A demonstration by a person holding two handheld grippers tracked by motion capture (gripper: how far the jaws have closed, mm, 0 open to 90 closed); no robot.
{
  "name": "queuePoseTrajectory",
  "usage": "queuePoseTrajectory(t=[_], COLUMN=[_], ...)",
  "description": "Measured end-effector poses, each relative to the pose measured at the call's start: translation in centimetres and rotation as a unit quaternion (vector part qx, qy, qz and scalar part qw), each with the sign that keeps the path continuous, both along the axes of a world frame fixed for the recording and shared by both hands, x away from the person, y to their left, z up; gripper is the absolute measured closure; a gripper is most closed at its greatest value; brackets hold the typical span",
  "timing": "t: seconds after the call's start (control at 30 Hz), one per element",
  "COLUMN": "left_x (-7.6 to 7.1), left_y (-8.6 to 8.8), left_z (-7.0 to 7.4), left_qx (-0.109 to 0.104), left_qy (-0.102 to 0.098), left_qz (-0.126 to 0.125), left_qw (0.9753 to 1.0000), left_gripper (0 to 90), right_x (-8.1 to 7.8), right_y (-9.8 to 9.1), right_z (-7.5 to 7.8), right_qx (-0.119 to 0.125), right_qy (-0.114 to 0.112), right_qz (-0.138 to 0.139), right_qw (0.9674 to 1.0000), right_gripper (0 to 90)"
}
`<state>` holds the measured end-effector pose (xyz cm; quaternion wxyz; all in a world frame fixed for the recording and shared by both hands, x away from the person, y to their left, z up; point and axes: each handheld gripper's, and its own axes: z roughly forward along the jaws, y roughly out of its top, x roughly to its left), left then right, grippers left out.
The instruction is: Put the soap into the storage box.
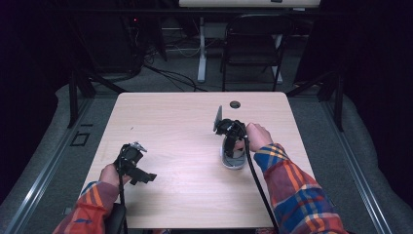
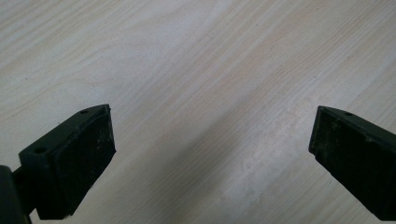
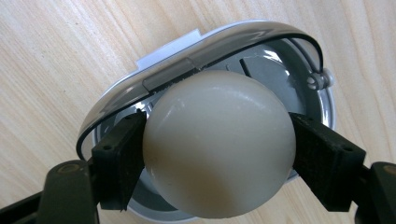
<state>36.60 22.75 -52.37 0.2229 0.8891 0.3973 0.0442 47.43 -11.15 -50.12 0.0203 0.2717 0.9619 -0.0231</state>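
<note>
Pale wood grain ran across the table [image 1: 195,122], with dark floor around it. Nearest the person, the left gripper [image 1: 139,168] hovered low over bare tabletop, its jaws spread wide with nothing between them. Further in, the right gripper [image 3: 219,154] was clamped on a cream egg [image 3: 219,149], one pad [image 3: 119,156] pressed to each side, just above an open grey container [image 3: 308,98] resting on the table. Beyond the far edge stood a black chair [image 1: 253,44].
</note>
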Motion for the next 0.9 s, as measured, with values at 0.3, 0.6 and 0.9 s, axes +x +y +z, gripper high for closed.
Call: queuePoseTrajectory(t=[0.3, 0.6, 0.9], left_x=[0.03, 0.03, 0.03], left_y=[0.00, -0.03, -0.12], left_z=[-0.04, -0.06, -0.09], left_qx=[0.002, 0.004, 0.006], left_qy=[0.000, 0.001, 0.004], left_qz=[-0.002, -0.002, -0.003], left_qw=[1.0000, 1.0000, 1.0000], left_gripper=[0.3, 0.3, 0.3], right_x=[-0.06, -0.18, -0.59], right_y=[-0.17, -0.51, -0.76], right_z=[-0.18, -0.13, 0.52], right_qx=[0.004, 0.008, 0.018], right_qy=[-0.003, -0.005, -0.013], right_qz=[0.002, 0.001, 0.000], right_qw=[1.0000, 1.0000, 0.9998], right_gripper=[22.9, 22.7, 22.2])
